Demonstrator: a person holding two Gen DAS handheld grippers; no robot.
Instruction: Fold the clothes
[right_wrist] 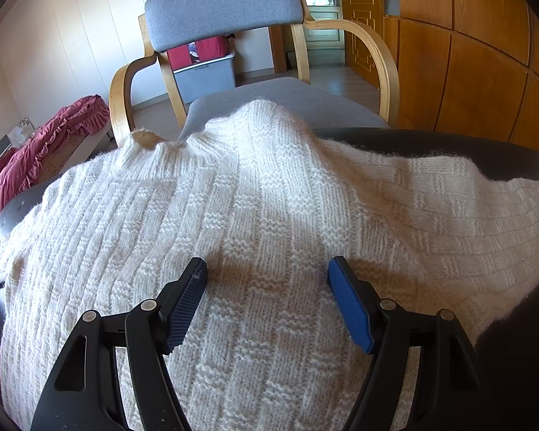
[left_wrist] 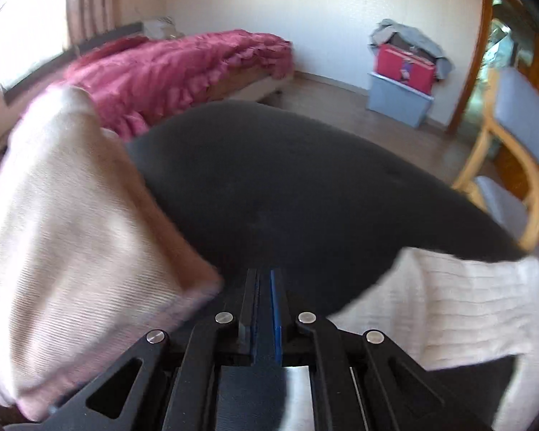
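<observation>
Wide-open jaws of the right gripper hover over the white knitted sweater on the dark worktop, while the left gripper, jaws closed and empty, sits beside it.

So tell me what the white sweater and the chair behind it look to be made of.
Sweater: chunky wool-like knit, fuzzy, with a raised basket-weave pattern; the fibre itself can't be told. Chair: bent pale wood arms with a glossy finish, padded in matte grey woven fabric.
</observation>
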